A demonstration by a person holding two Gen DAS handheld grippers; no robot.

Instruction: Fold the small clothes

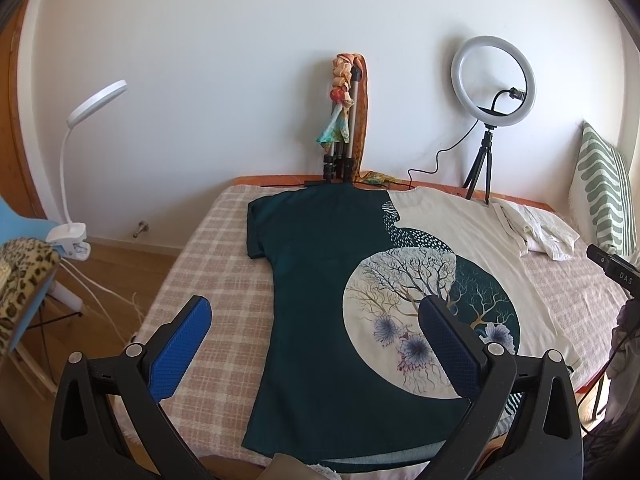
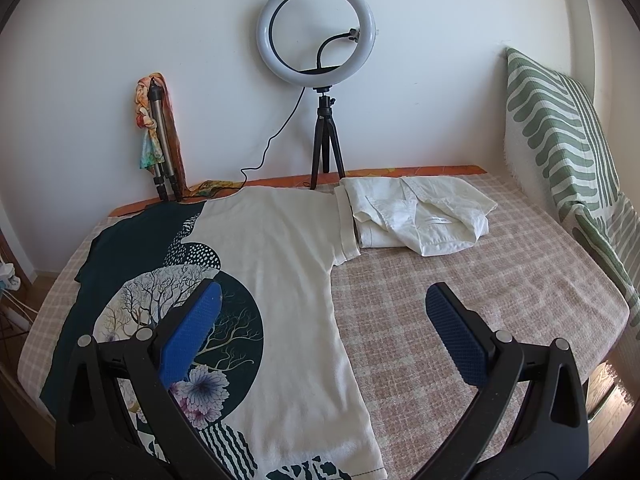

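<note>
While both grippers hang above the near edge of the bed, a T-shirt (image 1: 320, 280) lies spread flat on the checked pink-and-cream blanket (image 1: 208, 248), its neck toward the wall and its hem toward the grippers. One half of the shirt is dark green and the other cream, with a round print of bare trees and pale blue flowers across the middle. The left gripper (image 1: 316, 340) hovers over the green half and the print, its blue-padded fingers (image 1: 180, 352) spread wide and holding nothing. The right gripper (image 2: 324, 332) hovers over the cream side and the bare blanket beside it, fingers likewise spread wide and empty. A crumpled white garment (image 2: 416, 216) sits just beside the cream sleeve, touching or nearly touching its cuff, toward the far corner of the bed. Against the wall behind stand a ring light (image 2: 316, 28) on a small black tripod, and a folded tripod (image 2: 160, 140) with a coloured scarf tied round it. A green-and-white patterned pillow (image 2: 560, 132) leans at the right end. Off to the left, a white clip lamp (image 1: 80, 152) is clamped by a blue chair.
</note>
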